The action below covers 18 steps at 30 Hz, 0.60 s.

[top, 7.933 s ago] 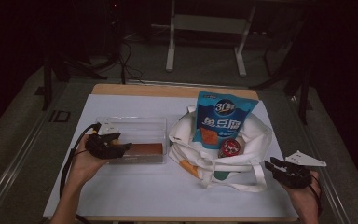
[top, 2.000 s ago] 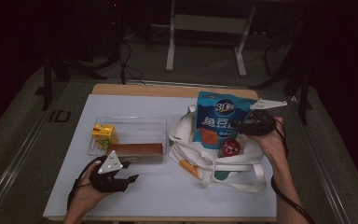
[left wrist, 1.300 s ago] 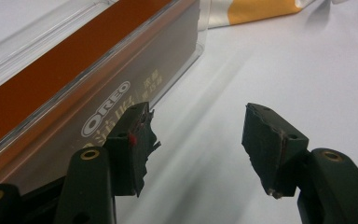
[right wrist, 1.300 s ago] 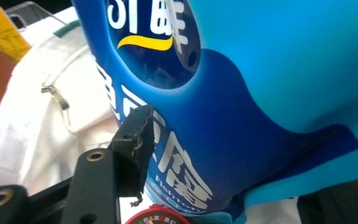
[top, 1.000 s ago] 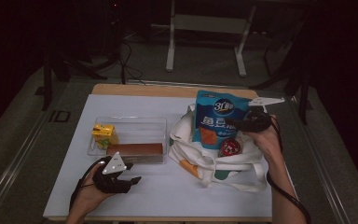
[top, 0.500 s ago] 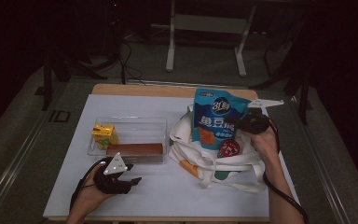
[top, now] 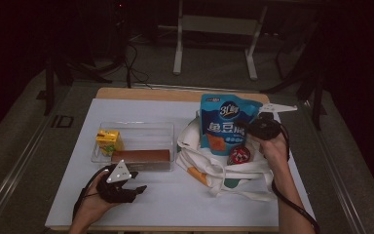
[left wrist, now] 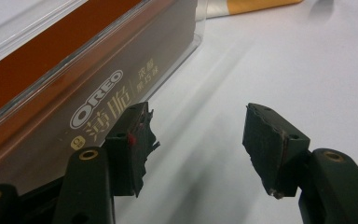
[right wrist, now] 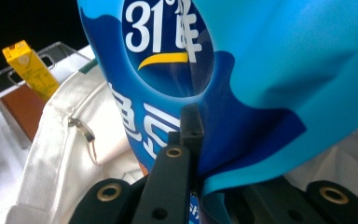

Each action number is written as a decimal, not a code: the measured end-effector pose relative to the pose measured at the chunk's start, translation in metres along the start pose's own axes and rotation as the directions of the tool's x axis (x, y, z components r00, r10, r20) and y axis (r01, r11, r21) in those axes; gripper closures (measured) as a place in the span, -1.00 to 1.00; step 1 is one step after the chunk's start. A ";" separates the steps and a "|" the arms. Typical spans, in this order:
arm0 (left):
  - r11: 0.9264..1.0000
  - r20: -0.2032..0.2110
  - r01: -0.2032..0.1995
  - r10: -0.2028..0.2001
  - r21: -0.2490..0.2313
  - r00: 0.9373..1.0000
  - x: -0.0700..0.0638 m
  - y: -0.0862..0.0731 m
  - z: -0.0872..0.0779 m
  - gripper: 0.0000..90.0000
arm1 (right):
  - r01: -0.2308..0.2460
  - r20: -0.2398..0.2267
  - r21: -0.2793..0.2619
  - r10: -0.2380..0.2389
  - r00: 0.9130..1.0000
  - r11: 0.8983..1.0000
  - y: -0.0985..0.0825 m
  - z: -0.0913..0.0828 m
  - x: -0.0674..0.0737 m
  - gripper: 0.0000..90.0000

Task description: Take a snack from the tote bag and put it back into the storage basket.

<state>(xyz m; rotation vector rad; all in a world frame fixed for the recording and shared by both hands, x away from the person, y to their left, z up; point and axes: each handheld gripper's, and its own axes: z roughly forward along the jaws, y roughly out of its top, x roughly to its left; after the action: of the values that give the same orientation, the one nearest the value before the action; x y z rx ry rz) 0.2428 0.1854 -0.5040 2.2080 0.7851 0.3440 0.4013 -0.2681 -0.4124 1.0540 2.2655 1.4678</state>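
Observation:
A blue snack bag (top: 228, 124) stands upright in the white tote bag (top: 224, 168). My right gripper (top: 257, 127) is at the bag's right edge. Its jaws have just been closing and are shut on that edge. In the right gripper view the blue snack bag (right wrist: 191, 70) fills the middle, with my right gripper (right wrist: 196, 128) pinching its lower edge. My left gripper (top: 137, 190) rests open on the white table cover in front of the clear tray (top: 168, 131). In the left gripper view my left gripper (left wrist: 196, 140) has nothing between its jaws, and the brown Oreo box (left wrist: 74, 93) lies just to its left.
The clear tray holds a yellow juice carton (top: 108, 141) and the brown Oreo box (top: 141, 156). A red round pack (top: 238, 155) lies in the tote bag. The yellow juice carton (right wrist: 30, 70) and the white tote bag (right wrist: 70, 158) appear left of the snack bag.
Since the oldest frame the right gripper came from the table's front right to the snack bag and closed on its edge. The left gripper left the tray, where a juice carton now stands.

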 end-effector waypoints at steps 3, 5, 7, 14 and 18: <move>1.000 0.002 -0.002 0.002 0.003 1.000 -0.001 -0.001 0.001 -0.08 | -0.033 -0.015 -0.025 0.033 0.999 0.999 -0.001 0.000 0.000 1.00; 1.000 0.002 -0.003 0.003 0.005 1.000 -0.001 -0.001 0.001 -0.08 | -0.047 -0.023 -0.033 0.047 0.999 0.998 -0.002 0.000 -0.001 1.00; 1.000 0.004 -0.002 0.002 0.005 1.000 -0.001 -0.001 0.001 -0.08 | -0.061 -0.026 -0.043 0.060 0.998 0.997 -0.002 -0.001 -0.001 1.00; 1.000 0.004 -0.001 0.001 0.005 1.000 -0.001 -0.001 0.001 -0.08 | -0.085 -0.050 -0.093 0.080 0.995 0.992 0.003 -0.008 -0.001 1.00; 1.000 0.004 -0.002 0.002 0.007 1.000 -0.001 -0.002 0.002 -0.08 | -0.091 -0.055 -0.112 0.085 0.995 0.990 0.007 -0.012 0.001 1.00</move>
<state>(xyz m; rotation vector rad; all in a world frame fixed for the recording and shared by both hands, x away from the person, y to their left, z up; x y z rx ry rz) 0.2416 0.1846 -0.5065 2.2158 0.7829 0.3381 0.3971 -0.2740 -0.4010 1.1072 2.1639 1.6553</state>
